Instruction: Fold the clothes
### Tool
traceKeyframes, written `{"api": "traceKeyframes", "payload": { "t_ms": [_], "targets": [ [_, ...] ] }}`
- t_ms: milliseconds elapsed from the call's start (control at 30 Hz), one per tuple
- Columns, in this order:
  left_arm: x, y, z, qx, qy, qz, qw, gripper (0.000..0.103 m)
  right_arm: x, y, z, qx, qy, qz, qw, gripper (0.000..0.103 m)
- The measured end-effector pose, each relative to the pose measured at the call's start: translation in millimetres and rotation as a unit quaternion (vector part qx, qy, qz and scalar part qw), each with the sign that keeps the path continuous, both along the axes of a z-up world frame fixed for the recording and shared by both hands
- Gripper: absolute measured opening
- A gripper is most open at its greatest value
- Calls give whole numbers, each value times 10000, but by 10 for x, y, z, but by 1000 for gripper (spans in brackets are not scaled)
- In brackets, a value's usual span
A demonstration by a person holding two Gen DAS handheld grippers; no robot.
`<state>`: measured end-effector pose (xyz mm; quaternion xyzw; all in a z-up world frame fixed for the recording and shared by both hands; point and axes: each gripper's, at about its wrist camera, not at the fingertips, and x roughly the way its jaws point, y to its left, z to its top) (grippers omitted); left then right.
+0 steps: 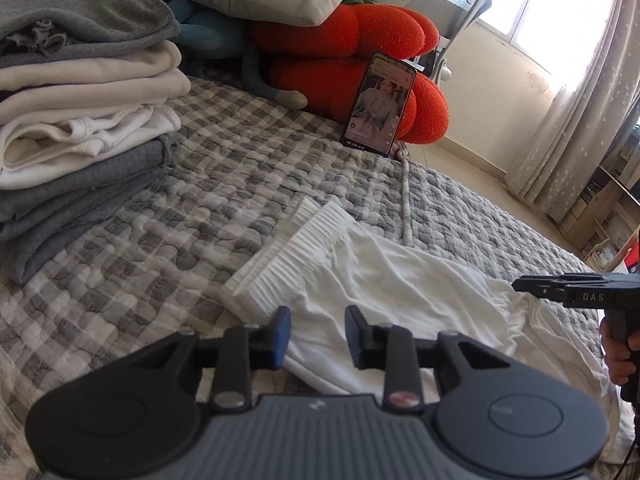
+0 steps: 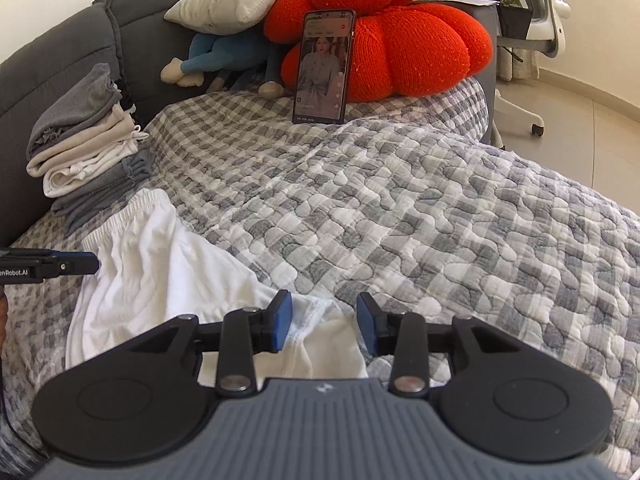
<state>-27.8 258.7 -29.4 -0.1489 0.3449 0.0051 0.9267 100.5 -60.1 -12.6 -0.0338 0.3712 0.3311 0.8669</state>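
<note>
White shorts (image 1: pixel 384 280) lie spread on the checked quilt (image 1: pixel 240 184) right in front of us, their ribbed waistband toward the pile of folded clothes (image 1: pixel 80 112), the leg ends toward our right side. We tilt our left gripper (image 1: pixel 318 336) downward over the waistband end; its blue pads stand a little apart with white cloth showing between them, and they pinch nothing. Our right gripper (image 2: pixel 324 322) slants down over the hem end, its jaws parted somewhat wider, and the crumpled hem sits in the gap without being squeezed. In the left view, our right hand (image 1: pixel 618 356) wraps the other tool's handle at the frame's edge. Farther back, the folded pile of grey, cream and white pieces sits by the dark headboard (image 2: pixel 48 60). Beyond it, a phone (image 2: pixel 324 68) leans upright against a red cushion (image 2: pixel 420 52), its screen lit.
</note>
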Motion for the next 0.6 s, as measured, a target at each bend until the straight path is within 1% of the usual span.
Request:
{"api": "traceKeyframes", "payload": {
  "t_ms": [67,100,233,367,433,467,567,600],
  "targets": [
    [-13,7,-6,93,0,8,10000,2,-1,-9,-5,-59,-76,18,10000,40],
    [-21,11,-7,137,-1,10,9999,0,5,-27,-6,-78,-95,17,9999,40],
    [-74,73,8,179,-27,73,9998,0,20,-99,-12,-182,-188,-18,9997,40],
    [-115,136,-6,207,76,143,9997,0,27,-153,-14,-296,-276,-53,9992,40],
    [-139,160,-16,223,128,182,9995,0,35,-179,-12,-639,-476,-257,9965,40],
    [-150,174,-20,229,140,206,9994,0,47,-211,-10,-695,-510,-333,9957,40],
    [-158,222,-6,52,123,250,9996,0,95,-340,29,-394,-271,-458,9978,40],
    [-160,238,2,-25,106,263,9996,1,82,-338,53,-334,-263,-431,9982,40]
  ]
}}
